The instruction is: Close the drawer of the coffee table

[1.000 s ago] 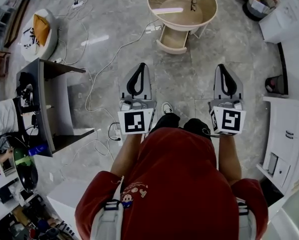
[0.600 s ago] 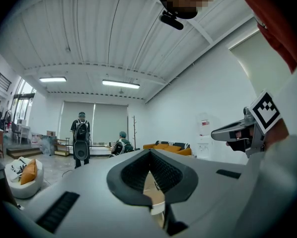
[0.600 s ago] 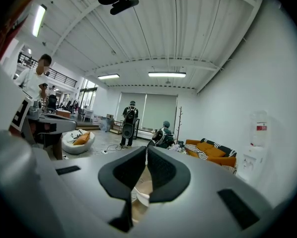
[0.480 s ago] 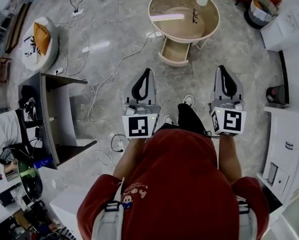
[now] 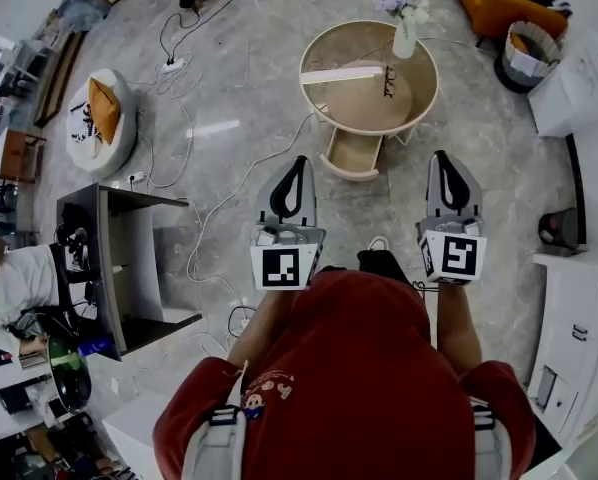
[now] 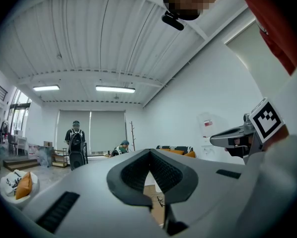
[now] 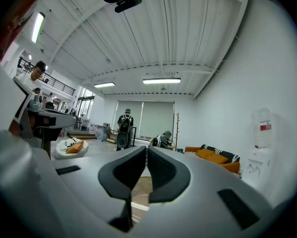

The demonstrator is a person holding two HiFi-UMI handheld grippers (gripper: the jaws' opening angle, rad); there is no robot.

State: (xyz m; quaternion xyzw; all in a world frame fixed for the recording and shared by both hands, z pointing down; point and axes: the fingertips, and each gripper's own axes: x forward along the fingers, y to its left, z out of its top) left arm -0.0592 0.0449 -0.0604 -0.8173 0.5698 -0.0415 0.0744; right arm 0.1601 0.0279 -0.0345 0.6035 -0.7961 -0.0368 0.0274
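My left gripper (image 5: pixel 297 161) has its fingers pressed together, empty. Ahead, between the two grippers, the drawer (image 5: pixel 352 156) stands pulled out from under the round coffee table (image 5: pixel 359 103), well apart from both. My right gripper (image 5: pixel 442 156) is likewise closed on nothing.

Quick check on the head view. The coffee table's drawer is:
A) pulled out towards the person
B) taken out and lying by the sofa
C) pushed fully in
A: the drawer juts out from under the round coffee table on the side facing the person.
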